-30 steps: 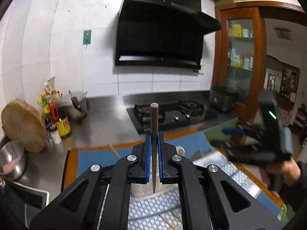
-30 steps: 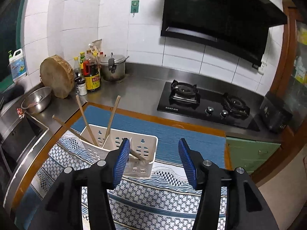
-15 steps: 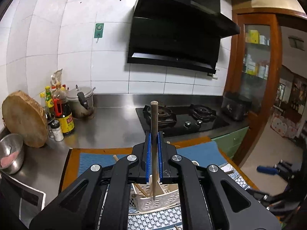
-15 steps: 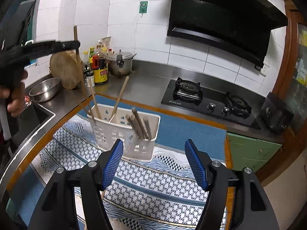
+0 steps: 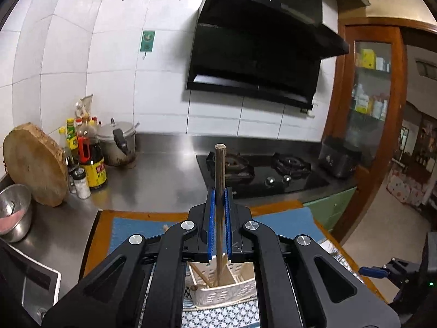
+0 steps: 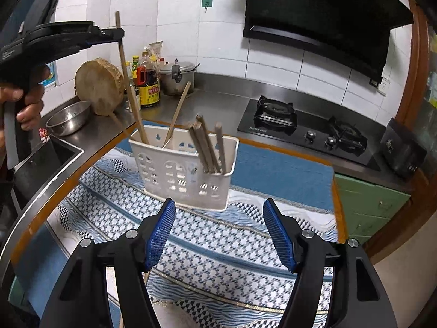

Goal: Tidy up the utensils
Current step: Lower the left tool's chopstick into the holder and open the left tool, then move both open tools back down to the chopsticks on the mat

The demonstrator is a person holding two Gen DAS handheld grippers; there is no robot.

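Beyond both sets of jaws runs the stainless steel counter [image 5: 164, 180], and on it, ahead of the right gripper's open jaws, lies the patterned blue-and-white cloth [image 6: 218, 240] over a plain blue mat [image 6: 281, 175]. Far past the right jaw sits the black gas hob [image 6: 306, 131]; far past the left one leans the round wooden chopping block [image 6: 99, 90], with a steel bowl [image 6: 68, 117] beside it and a soy sauce bottle [image 6: 148, 84] near a lidded pot [image 6: 177, 78].

Straight ahead of the right gripper [image 6: 217, 232], centred between its blue pads, stands the white perforated utensil caddy [image 6: 183, 169] on the cloth. Jaws spread wide there, nothing between them, and the caddy is clear of the tips. Three grey-brown chopsticks [image 6: 209, 145] lean together in the caddy's right compartment; a paler chopstick [image 6: 177, 113] slants out of the left one.

Up at the left, the left gripper [image 5: 219, 213] is pinched tight on a single wooden chopstick [image 5: 219, 180], held upright, its blunt end rising above the pads. In the right wrist view, that chopstick's lower tip dips into the caddy's left compartment. From the left wrist view, the caddy sits directly below the closed jaws.
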